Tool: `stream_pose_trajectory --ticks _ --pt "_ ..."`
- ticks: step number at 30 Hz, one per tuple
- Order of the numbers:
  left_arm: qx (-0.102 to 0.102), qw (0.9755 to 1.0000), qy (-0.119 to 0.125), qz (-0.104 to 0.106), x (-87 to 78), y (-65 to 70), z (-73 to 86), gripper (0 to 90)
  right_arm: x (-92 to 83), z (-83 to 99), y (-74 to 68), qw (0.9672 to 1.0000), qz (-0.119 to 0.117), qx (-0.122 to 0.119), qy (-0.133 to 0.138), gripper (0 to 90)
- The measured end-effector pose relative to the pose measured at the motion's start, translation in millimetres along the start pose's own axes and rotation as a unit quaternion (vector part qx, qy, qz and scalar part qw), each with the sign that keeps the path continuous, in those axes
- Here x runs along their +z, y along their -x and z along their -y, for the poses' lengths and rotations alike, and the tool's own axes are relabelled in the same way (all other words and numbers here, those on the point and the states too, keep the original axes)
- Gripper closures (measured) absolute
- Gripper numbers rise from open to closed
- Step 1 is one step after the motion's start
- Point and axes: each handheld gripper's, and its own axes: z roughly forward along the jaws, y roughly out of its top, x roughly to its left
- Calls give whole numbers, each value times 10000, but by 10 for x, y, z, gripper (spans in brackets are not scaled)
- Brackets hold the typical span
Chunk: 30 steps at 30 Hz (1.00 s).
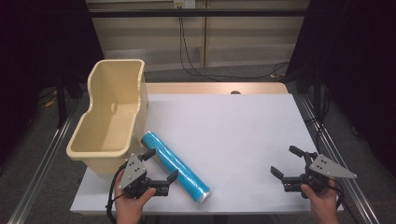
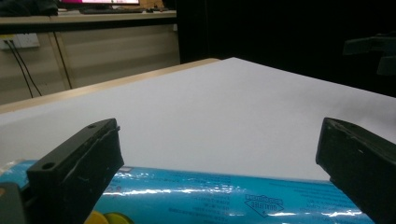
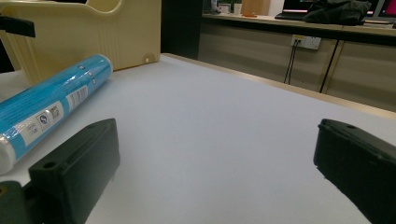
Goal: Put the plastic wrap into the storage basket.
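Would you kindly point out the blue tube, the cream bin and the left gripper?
blue tube [image 1: 175,168], high view, middle of its wrapper.
cream bin [image 1: 95,150], high view, near rim.
left gripper [image 1: 160,164], high view, between its open jaws.

Worktop [image 1: 243,126] carries three groups. Bin [image 1: 109,116] stands at far left, overhanging the left edge, its long axis running front to back. Tube [image 1: 175,168] lies on its side just right of the bin, slanting from the bin's front right corner toward the near edge; its far end sits close to the bin wall, touching or not cannot be told. Left hand-held gripper [image 1: 161,165] sits at the near left, in front of the bin, jaws wide apart and reaching the tube's middle from the left side. Right hand-held gripper [image 1: 285,163] sits at near right, well apart from the tube, jaws spread toward the worktop's centre.
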Motion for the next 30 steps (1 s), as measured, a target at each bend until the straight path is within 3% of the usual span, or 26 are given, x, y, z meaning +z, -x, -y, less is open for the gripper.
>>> stream_pose_trajectory --ticks 4,9,15,18,21,22,23,24,25,27,28,29,30 --pt "-173 9997 -181 -43 23 6 -3 0 -4 2 2 10000 16 -7 -13 0" --pt "-221 9992 -321 -3 39 14 -29 0 -8 -2 4 10000 4 -15 -7 0" --pt "-336 9972 -632 -205 97 16 -111 0 -5 -11 1 10000 4 8 9 0" --pt "-587 9921 -1083 -252 169 21 -133 0 -5 -12 1 10000 12 -12 -5 1" --pt "-727 9846 -1545 -362 234 5 -130 0 -6 -14 1 10000 7 13 4 3" --pt "-727 9846 -1545 -362 234 5 -130 0 -8 -17 -1 10000 8 8 7 4" --pt "-801 9822 -1659 -362 249 0 -133 0 -8 -17 -1 10000 8 8 7 4" --pt "-950 9773 -1851 -403 278 -14 -150 0 -13 -19 -2 10000 14 -1 -2 3" --pt "-950 9773 -1851 -403 278 -14 -150 0 -13 -19 -2 10000 14 -1 -2 3" --pt "-1156 9668 -2215 -533 310 -42 -186 0 -9 -15 5 10000 14 -4 -15 4" --pt "-1156 9668 -2215 -533 310 -42 -186 0 -9 -15 5 10000 14 -4 -15 4" --pt "-1278 9624 -2327 -578 320 -53 -193 0 -11 -14 9 10000 17 -3 -24 4" --pt "-1437 9559 -2471 -682 344 -65 -207 0 -13 -15 13 10000 5 -6 -5 4"
